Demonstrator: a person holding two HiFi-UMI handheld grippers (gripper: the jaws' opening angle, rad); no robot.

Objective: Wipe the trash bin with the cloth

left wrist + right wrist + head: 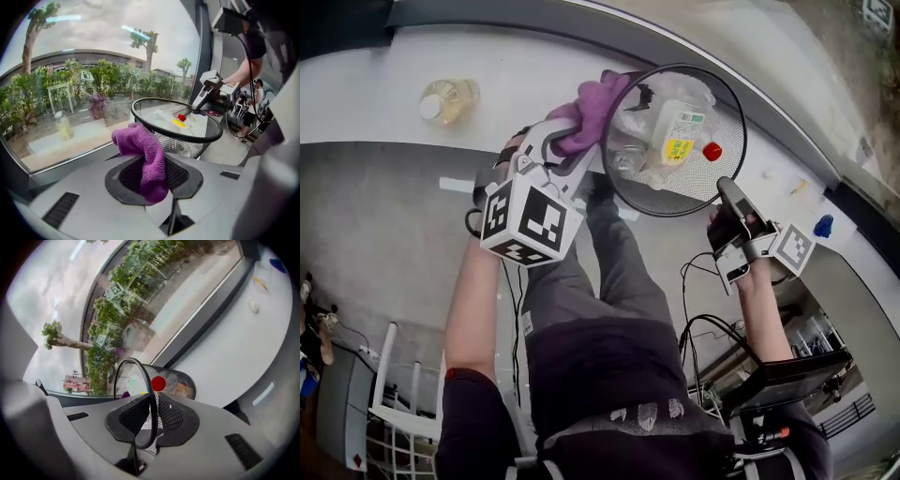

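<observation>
- My left tool (572,141) pinches the purple cloth (595,105), which is bunched right at the left edge of the trash bin (724,173).
- My right tool (733,202) is clamped on the opposite rim, with the wire edge between its jaws.
- The bin is tilted over the front edge of the bench (366,103).
- Bare bench lies between the cloth and a bottle (445,101).
</observation>
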